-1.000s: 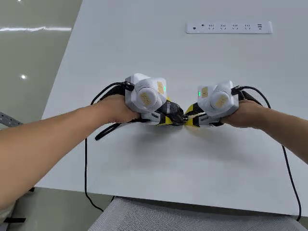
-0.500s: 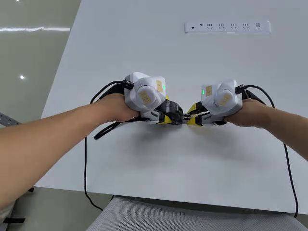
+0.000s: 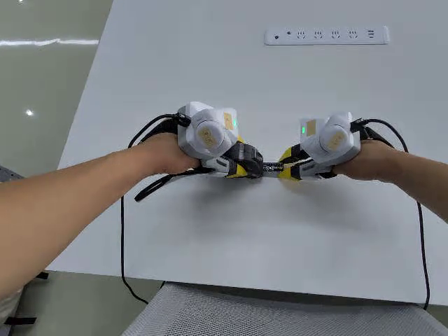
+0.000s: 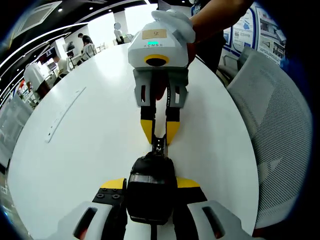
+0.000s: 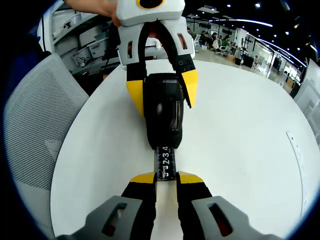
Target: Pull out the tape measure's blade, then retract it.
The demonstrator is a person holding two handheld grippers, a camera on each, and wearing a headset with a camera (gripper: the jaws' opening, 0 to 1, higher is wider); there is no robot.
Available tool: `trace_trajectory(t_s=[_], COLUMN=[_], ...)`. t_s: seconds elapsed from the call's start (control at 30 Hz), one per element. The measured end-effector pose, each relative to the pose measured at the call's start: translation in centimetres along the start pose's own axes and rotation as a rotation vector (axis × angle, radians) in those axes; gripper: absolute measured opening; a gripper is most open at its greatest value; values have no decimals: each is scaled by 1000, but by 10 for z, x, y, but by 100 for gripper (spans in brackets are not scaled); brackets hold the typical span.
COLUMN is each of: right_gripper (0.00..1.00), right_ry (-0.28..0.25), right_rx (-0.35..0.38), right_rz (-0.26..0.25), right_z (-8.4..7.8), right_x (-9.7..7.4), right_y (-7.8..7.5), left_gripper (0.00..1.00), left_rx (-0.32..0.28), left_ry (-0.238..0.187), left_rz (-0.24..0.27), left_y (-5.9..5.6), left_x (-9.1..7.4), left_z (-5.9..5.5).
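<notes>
White workbench top in a bright open office, a long white power strip lying well apart at its far side and a grey mesh chair back at its near edge. We noted the black hard-cased tape measure held low over the middle of the bench, between the two hands; whether it touched the surface we could not tell. The left gripper had its yellow-tipped jaws closed on the flanks of the case. The right gripper had its jaws pinched on the end of the narrow, dark, numbered blade, of which a short stretch was out, the first few numerals showing. The case's mouth pointed straight at the right gripper, and blade and case shared one long axis running left to right across the person, roughly along the bench's near edge. We judged the case rigid, compact and fairly weighty for its size, safe to clamp firmly across its broad sides. The blade we judged to be thin springy steel, stiff while straight, slick on its face and inclined to snap home under its spring. The best hold looked to be at the end hook, hidden between the jaws, with the pull kept in line with the mouth and the return let in slowly.
</notes>
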State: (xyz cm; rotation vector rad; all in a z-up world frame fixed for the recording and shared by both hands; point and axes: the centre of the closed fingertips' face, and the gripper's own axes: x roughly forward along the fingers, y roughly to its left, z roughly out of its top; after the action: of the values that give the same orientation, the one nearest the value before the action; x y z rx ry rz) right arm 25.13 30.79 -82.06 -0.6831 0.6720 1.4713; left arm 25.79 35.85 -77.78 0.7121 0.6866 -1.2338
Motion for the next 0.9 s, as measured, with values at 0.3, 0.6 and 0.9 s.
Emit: trace_trajectory(t_s=[0.3,0.6,0.9], right_gripper=[11,11,11], right_ry=[5,7,17], right_rx=[8,23,30], right_rz=[0,7,10], right_z=[-7,-15,-25], right_x=[-7,-12,-20], right_y=[0,1,0], left_gripper=[31,31,31], left_rx=[4,9,13], left_ry=[3,7,11], left_rz=[-4,-7,-8], left_y=[3,2,2], left_x=[4,4,5], left_z=[-3,-3,-3])
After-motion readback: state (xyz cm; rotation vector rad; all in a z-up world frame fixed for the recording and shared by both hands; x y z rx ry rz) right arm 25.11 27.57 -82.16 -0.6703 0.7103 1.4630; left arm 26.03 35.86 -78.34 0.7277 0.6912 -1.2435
